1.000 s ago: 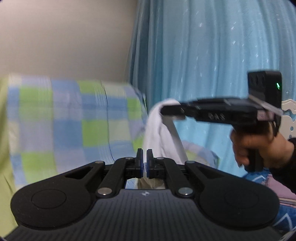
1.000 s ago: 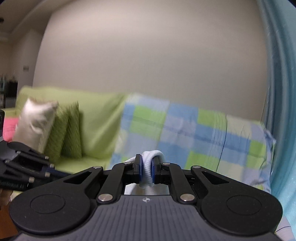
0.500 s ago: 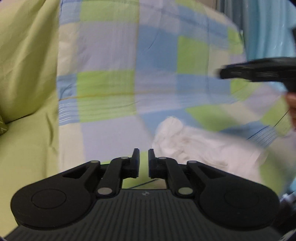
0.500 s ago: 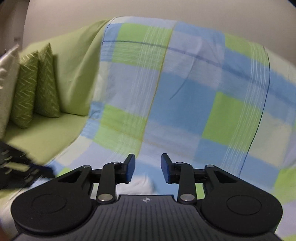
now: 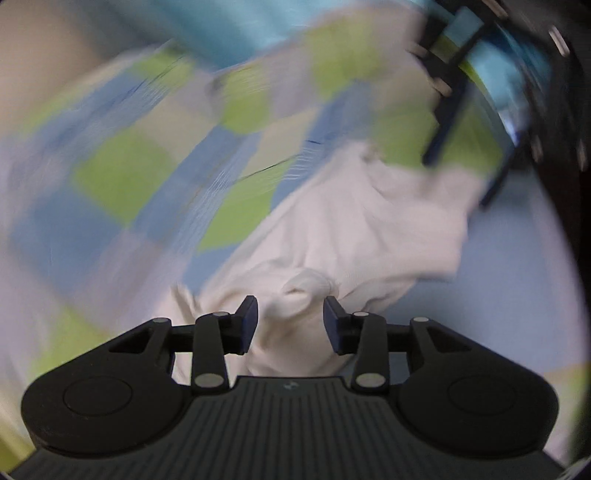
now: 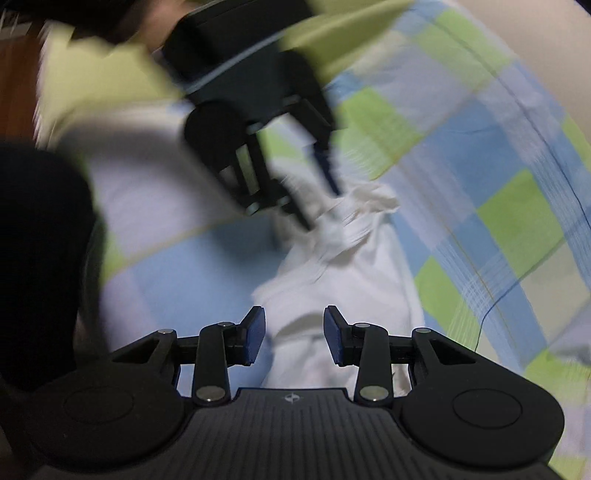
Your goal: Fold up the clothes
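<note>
A white garment lies crumpled on the checked blue and green cover. My left gripper is open, its fingers on either side of a bunched fold of the cloth. In the right wrist view the same white garment stretches away from my right gripper, which is open over its near end. The left gripper shows there too, blurred, at the garment's far end. In the left wrist view the right gripper is a dark blur at the upper right.
The checked cover drapes over a green sofa. A pale blue curtain hangs behind. A dark sleeve fills the left of the right wrist view. Both views are motion-blurred.
A second ago both grippers held the white garment up, shut on it. They let it go onto the cover, and now both have come down open over it.
</note>
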`<act>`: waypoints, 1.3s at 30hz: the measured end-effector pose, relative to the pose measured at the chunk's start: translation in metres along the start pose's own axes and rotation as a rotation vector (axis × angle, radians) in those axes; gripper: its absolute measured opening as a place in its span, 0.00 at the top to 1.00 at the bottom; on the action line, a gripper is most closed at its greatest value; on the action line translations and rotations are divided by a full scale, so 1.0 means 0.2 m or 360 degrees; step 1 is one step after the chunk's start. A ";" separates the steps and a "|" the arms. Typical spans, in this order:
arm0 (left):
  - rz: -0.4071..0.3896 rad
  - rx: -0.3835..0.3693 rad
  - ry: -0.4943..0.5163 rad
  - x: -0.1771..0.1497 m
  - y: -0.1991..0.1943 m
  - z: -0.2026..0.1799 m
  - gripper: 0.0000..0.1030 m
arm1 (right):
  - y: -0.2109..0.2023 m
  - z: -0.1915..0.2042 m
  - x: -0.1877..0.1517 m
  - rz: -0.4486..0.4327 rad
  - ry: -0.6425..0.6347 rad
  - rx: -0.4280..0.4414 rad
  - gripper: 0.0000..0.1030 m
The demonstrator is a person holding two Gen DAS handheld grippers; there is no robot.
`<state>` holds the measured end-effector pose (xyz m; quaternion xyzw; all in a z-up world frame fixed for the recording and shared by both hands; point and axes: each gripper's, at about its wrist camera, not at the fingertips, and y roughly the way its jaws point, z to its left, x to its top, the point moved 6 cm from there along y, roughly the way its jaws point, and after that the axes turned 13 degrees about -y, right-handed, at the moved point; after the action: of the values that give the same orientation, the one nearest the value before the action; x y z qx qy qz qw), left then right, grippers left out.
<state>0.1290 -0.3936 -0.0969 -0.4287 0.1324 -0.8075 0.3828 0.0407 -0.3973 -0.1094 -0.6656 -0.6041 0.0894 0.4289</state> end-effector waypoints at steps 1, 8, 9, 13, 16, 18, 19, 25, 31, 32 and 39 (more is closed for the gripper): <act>-0.0006 -0.0003 0.0128 -0.01 0.02 -0.03 0.64 | 0.02 0.01 -0.01 0.0009 -0.0022 0.0004 0.57; -0.0105 -0.0027 0.0893 -0.09 0.15 -0.13 0.61 | 0.12 0.00 0.02 0.0012 -0.0083 0.0001 0.52; -0.0068 -0.0052 0.0908 -0.09 0.17 -0.13 0.76 | 0.14 0.00 0.02 0.0017 -0.0098 -0.0005 0.52; -0.0023 -0.0057 0.0769 -0.06 0.20 -0.07 0.94 | 0.18 0.01 0.04 0.0045 -0.0188 -0.0032 0.52; -0.0055 -0.0046 0.0369 0.02 0.17 0.04 0.94 | 0.19 0.03 0.05 0.0058 -0.0287 -0.0061 0.53; -0.0071 -0.0011 0.0197 0.05 0.15 0.11 0.94 | 0.20 0.05 0.07 0.0073 -0.0376 -0.0087 0.53; -0.0077 0.0006 0.0152 0.06 0.14 0.14 0.94 | 0.21 0.06 0.07 0.0081 -0.0421 -0.0101 0.54; -0.0078 0.0079 0.0027 0.06 0.10 0.20 0.94 | 0.24 0.09 0.08 0.0151 -0.0720 -0.0226 0.60; -0.0075 0.0100 -0.0012 0.04 0.06 0.19 0.94 | 0.22 0.13 0.08 0.0166 -0.0784 -0.0280 0.58; -0.0072 0.0096 -0.0012 0.04 0.08 0.19 0.94 | 0.23 0.14 0.07 0.0168 -0.0771 -0.0267 0.65; -0.0050 0.0153 -0.0064 0.01 0.01 0.23 0.95 | 0.09 -0.01 0.11 0.0101 -0.0332 -0.0254 0.93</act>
<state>0.1653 -0.3910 -0.0691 -0.4279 0.0791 -0.8101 0.3929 0.0598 -0.3779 -0.1115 -0.7035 -0.6293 0.1234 0.3065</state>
